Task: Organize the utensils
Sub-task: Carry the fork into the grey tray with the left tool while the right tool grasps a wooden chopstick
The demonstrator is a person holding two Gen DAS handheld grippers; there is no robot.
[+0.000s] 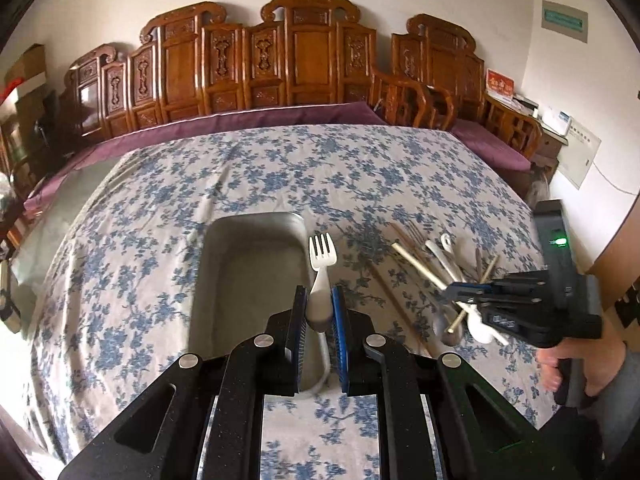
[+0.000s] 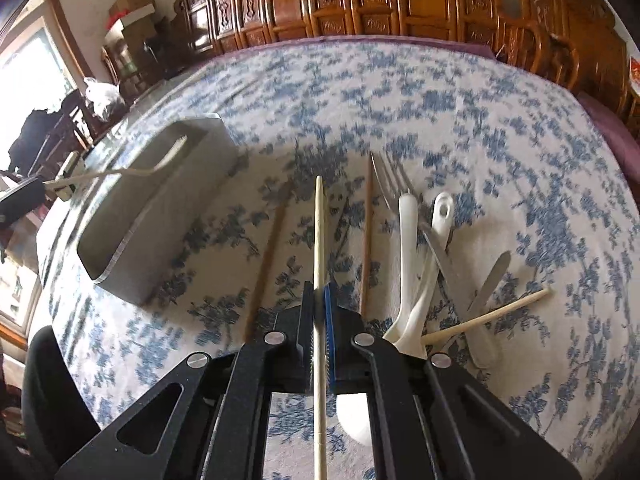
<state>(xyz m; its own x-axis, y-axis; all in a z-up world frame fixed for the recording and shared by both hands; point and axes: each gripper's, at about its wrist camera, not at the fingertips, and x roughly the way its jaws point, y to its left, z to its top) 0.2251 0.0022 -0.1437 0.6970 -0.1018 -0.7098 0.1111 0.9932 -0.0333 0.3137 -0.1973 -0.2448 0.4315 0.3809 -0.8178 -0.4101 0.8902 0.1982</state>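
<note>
My left gripper (image 1: 319,300) is shut on a white plastic fork (image 1: 321,260), tines forward, above the right rim of a grey rectangular bin (image 1: 224,248). The fork (image 2: 160,164) and bin (image 2: 132,216) also show at the left of the right wrist view. My right gripper (image 2: 319,300) is shut on a pale chopstick (image 2: 319,240) and holds it over the tablecloth; it also shows in the left wrist view (image 1: 456,294). Beside it lies a pile: brown chopsticks (image 2: 366,240), a metal fork (image 2: 390,184), white spoons (image 2: 408,264), a metal knife (image 2: 486,284) and another pale chopstick (image 2: 492,312).
A blue floral cloth (image 1: 280,168) covers the table. Carved wooden chairs (image 1: 304,52) and a purple cushion stand along the far edge. Boxes and clutter lie at the far left (image 2: 128,12). A hand holds the right gripper (image 1: 584,364).
</note>
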